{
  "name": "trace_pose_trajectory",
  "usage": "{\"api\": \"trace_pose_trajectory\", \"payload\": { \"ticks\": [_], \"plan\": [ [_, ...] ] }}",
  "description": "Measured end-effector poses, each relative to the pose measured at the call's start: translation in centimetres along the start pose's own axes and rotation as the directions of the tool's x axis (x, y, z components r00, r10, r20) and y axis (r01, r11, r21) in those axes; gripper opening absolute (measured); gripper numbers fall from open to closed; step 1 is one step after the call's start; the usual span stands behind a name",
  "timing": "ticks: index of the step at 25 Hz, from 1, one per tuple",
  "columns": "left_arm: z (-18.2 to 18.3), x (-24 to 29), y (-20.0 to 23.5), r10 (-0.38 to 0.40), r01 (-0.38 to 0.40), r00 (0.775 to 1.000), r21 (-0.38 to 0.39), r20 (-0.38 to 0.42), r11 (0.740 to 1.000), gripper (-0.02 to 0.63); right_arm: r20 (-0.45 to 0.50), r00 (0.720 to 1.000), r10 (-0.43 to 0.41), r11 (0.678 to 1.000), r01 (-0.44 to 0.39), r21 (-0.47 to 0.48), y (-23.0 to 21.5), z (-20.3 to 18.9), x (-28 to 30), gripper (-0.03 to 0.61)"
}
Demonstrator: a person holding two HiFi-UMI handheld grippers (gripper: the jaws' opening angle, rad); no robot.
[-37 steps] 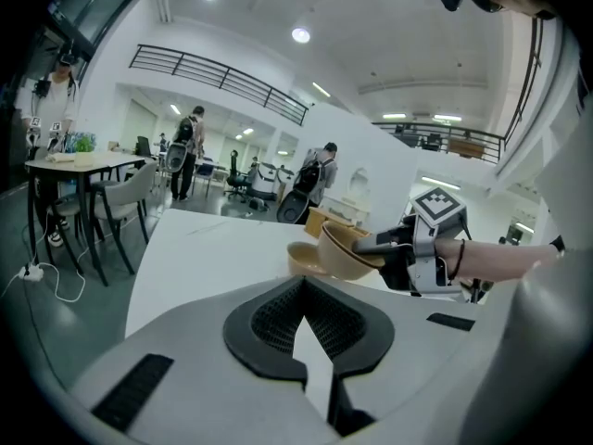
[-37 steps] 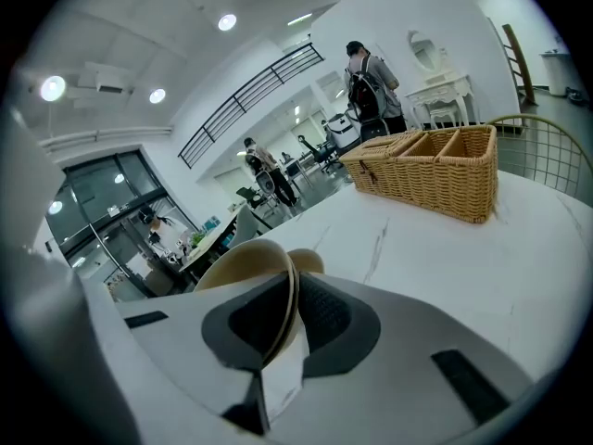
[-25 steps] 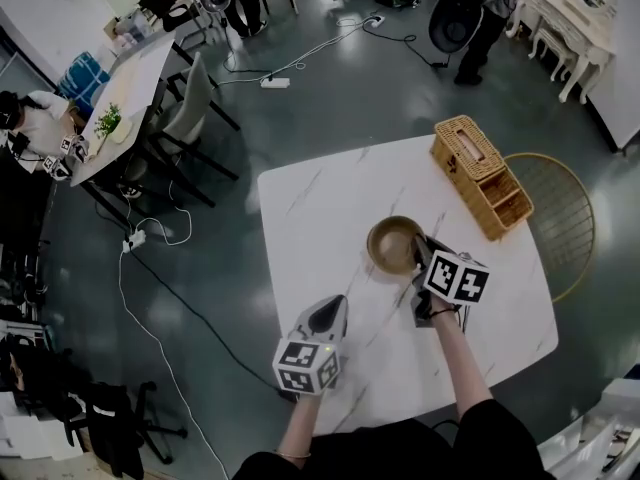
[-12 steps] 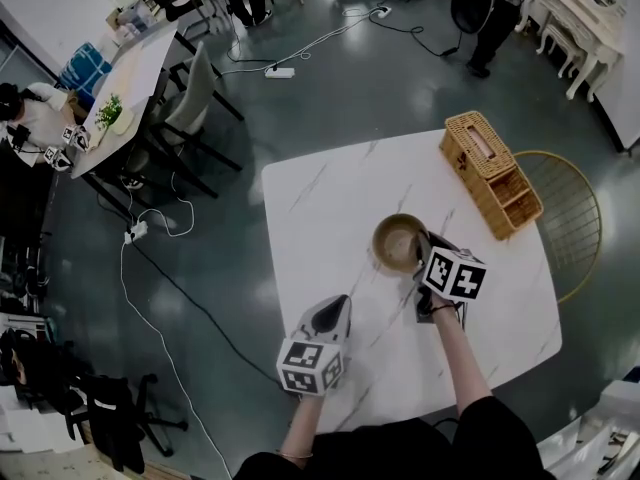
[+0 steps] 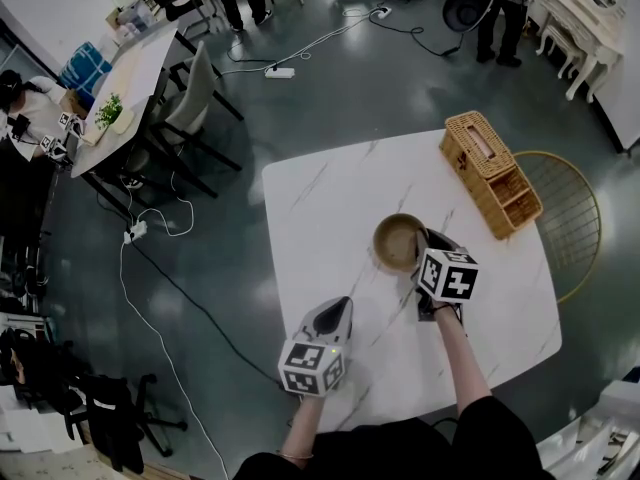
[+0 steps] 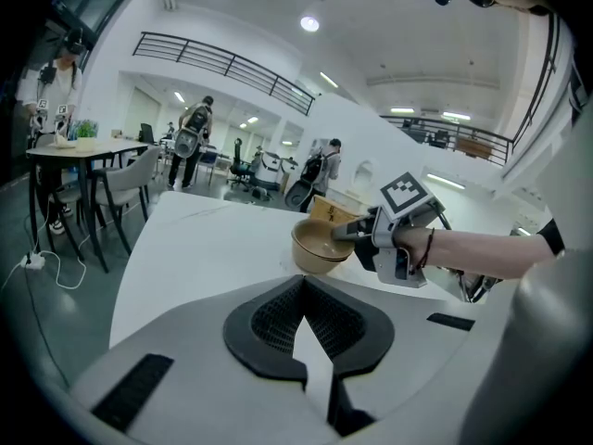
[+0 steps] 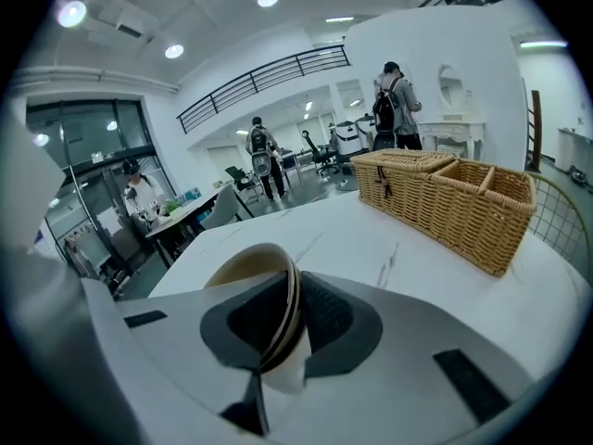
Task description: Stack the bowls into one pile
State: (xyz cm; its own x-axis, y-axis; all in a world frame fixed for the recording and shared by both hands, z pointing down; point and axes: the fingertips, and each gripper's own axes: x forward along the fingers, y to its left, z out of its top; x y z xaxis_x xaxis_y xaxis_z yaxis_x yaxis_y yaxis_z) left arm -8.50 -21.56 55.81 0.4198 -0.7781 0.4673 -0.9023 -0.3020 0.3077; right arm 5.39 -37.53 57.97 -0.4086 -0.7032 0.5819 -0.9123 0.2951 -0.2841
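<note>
The right tongs (image 5: 421, 242) were clenched on the near rim of the nested bowls (image 5: 397, 240), about the middle of the white desk (image 5: 320, 203). Whether the bowls rested on it or hung just above could not be told. A wicker basket (image 5: 490, 173) stood near them, at the far right edge. The left tongs (image 5: 338, 305) were closed on nothing over the near left part, well apart from the bowls.
</note>
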Motion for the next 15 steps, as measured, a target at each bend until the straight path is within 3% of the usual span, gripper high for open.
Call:
{"api": "trace_pose_trajectory", "payload": {
  "ticks": [5, 15],
  "plan": [
    [0.0, -0.3, -0.1, 0.000, 0.000, 1.000, 0.002, 0.000, 1.000, 0.014, -0.007, 1.000, 0.012, 0.997, -0.012, -0.077, 0.8, 0.1, -0.1, 0.037],
    [0.6, -1.2, -0.2, 0.004, -0.004, 1.000, 0.002, 0.020, 1.000, 0.014, 0.034, 0.999, -0.014, 0.996, 0.017, -0.089, 1.0, 0.8, -1.0, 0.123]
  ]
}}
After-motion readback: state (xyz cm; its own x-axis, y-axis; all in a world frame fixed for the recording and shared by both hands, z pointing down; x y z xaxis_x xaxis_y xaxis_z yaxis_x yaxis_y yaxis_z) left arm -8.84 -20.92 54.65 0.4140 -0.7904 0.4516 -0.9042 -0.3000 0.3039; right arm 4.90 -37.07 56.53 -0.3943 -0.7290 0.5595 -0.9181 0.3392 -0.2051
